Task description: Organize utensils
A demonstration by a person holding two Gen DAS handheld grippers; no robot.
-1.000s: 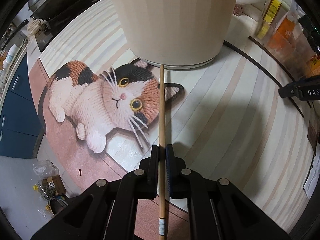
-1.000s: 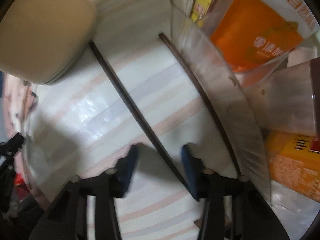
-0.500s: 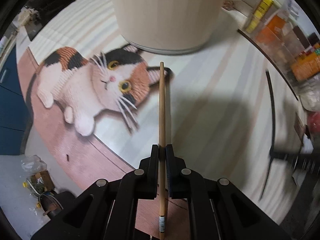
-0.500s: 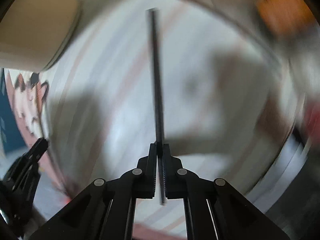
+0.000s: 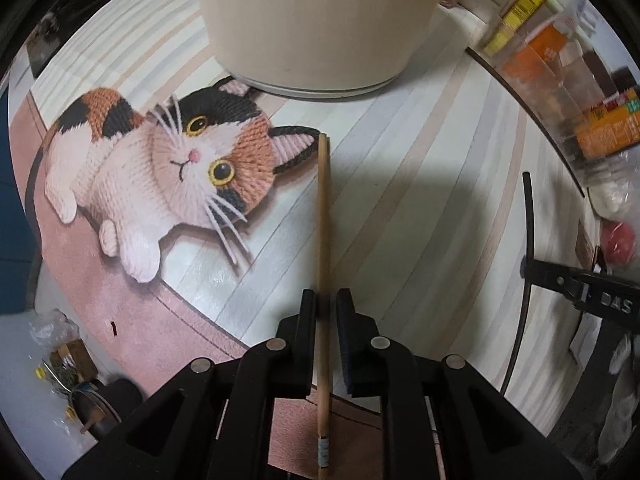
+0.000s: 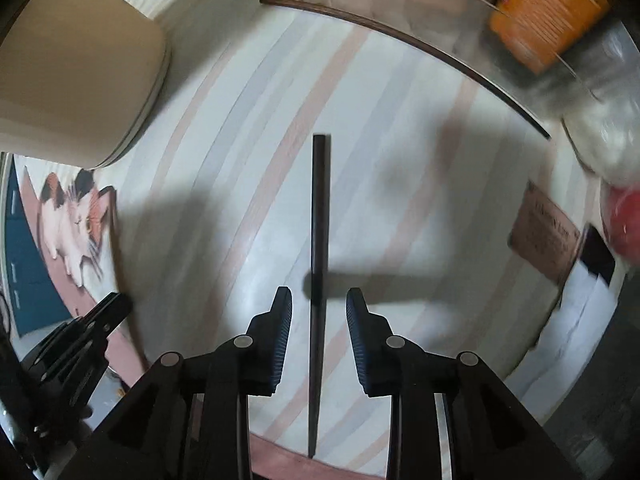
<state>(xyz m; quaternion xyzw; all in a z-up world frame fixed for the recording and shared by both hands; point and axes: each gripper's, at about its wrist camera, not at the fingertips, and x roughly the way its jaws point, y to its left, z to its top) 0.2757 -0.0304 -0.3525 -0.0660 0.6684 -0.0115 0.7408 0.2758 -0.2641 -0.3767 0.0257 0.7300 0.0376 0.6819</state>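
My left gripper (image 5: 326, 306) is shut on a light wooden chopstick (image 5: 323, 216) that points forward toward the beige utensil holder (image 5: 320, 20). My right gripper (image 6: 319, 308) is open, its jaws apart on either side of a dark chopstick (image 6: 319, 240) that runs between them without touching the pads. This dark chopstick also shows in the left wrist view (image 5: 530, 240), beside the right gripper (image 5: 568, 284). A second dark chopstick (image 6: 404, 40) lies on the striped mat near the clear container. The holder also shows at upper left in the right wrist view (image 6: 76, 64).
A cat picture (image 5: 168, 172) is printed on the mat. A clear container with orange packets (image 5: 560, 76) stands at the right. A brown card (image 6: 544, 232) and a red object (image 6: 624, 220) lie at the right edge. The table edge and floor clutter (image 5: 60, 356) are at lower left.
My right gripper, shut on the dark chopstick half a second ago, has opened. My left gripper has drawn back from the holder with the wooden chopstick.
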